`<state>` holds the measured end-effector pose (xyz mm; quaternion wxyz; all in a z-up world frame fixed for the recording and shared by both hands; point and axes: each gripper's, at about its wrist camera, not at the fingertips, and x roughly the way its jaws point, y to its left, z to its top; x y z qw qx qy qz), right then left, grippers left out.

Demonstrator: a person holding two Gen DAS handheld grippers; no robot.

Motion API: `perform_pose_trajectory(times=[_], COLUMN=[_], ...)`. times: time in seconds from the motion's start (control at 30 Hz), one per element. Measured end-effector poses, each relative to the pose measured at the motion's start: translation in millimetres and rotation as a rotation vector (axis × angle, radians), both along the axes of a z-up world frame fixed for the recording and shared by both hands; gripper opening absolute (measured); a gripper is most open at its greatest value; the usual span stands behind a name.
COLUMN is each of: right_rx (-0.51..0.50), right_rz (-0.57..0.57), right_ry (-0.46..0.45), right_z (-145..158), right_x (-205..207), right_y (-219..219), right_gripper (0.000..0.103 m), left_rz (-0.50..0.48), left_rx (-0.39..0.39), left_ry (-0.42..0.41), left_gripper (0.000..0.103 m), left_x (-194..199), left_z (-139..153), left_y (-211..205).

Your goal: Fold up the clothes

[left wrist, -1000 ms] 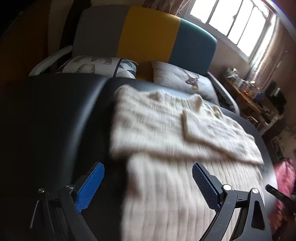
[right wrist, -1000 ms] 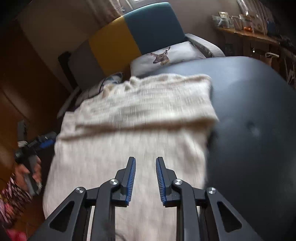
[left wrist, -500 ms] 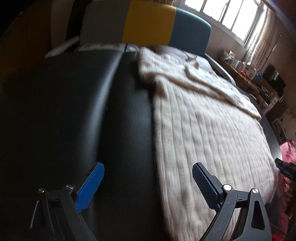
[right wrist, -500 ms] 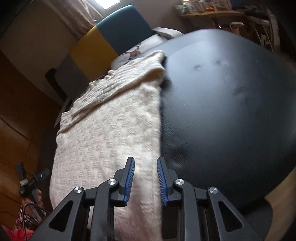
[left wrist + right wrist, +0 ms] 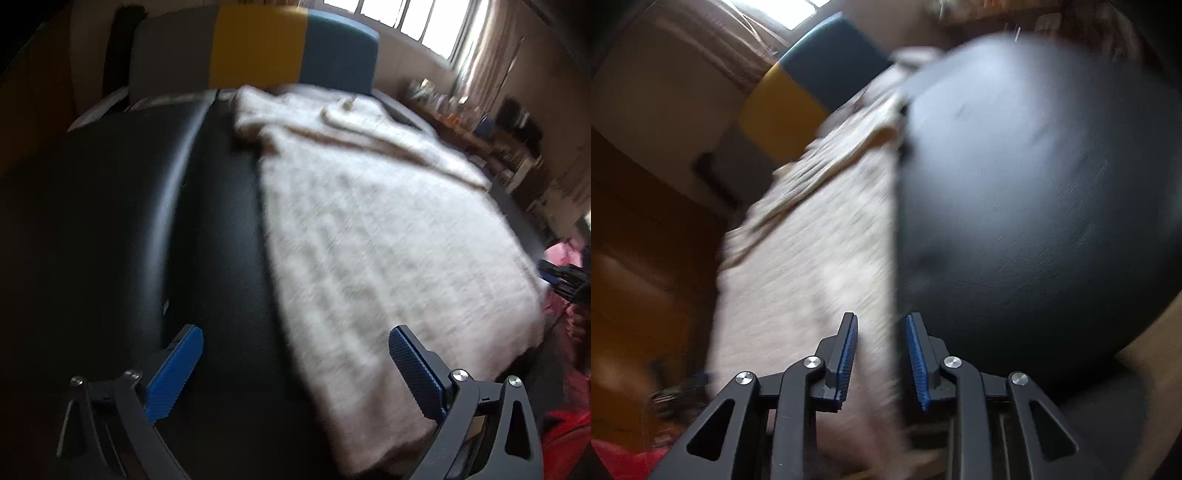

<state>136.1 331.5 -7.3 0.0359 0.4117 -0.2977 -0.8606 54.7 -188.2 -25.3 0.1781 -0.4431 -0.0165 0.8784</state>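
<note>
Sweater (image 5: 388, 240) flat on black bench (image 5: 129, 221), sleeves folded in. Both grippers now at near hem corners: left gripper (image 5: 295, 373) jaws spread, right gripper (image 5: 881, 360) jaws opening astride side edge; ready for next fold.

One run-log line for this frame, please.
phase: reaching for hem | cream knit sweater: flat on black surface | left gripper: open, empty | right gripper: opening, empty

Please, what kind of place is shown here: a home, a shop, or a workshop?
Most likely a home, probably a bedroom or living room. A cream knitted sweater lies spread on a black padded surface, a grey, yellow and teal upholstered backrest stands behind it, and a bright window with curtains lights a cluttered shelf.
</note>
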Motion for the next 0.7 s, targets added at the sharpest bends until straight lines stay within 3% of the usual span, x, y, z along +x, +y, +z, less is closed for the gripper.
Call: perform_pose_trajectory(times=[0.03,0.1,0.13,0.27,0.4,0.47,0.5,0.6,0.7], right_rx=[0.033,0.044,0.043,0.027,0.019,0.046,0.051,-0.034,0.022], right_rz=[-0.003,0.003,0.008,0.072,0.092,0.068,0.046,-0.011,-0.03], right_ry=[0.035,0.11,0.124,0.092,0.022,-0.047,-0.069,-0.04,-0.051], right_z=[9,23,27,24,0,-15,-22,-34,-29], right_x=[-6,-28,-43,-111,-156,-165,-167,-159,-158], right_y=[3,9,10,4,2,5,8,20,12], right_gripper=[0.03,0.016,0.015,0.015,0.015,0.012,0.0,0.0,0.0], left_rz=[0.006,0.019,0.027,0.056,0.05,0.054,0.057,0.069,0.078], left_rx=[-0.019,-0.066,-0.081,-0.079,-0.144,-0.131,-0.124,-0.125,-0.123], left_ry=[0.028,0.033,0.022,-0.055,-0.013,-0.003,-0.002,0.009,0.01], left_gripper=[0.102,0.102,0.101,0.099,0.099,0.099,0.099,0.1,0.099], left_x=[-7,-28,-37,-57,-46,-39,-37,-32,-29], left_z=[6,9,9,-8,-17,-19,-20,-19,-17], left_y=[5,17,21,28,34,30,28,27,26])
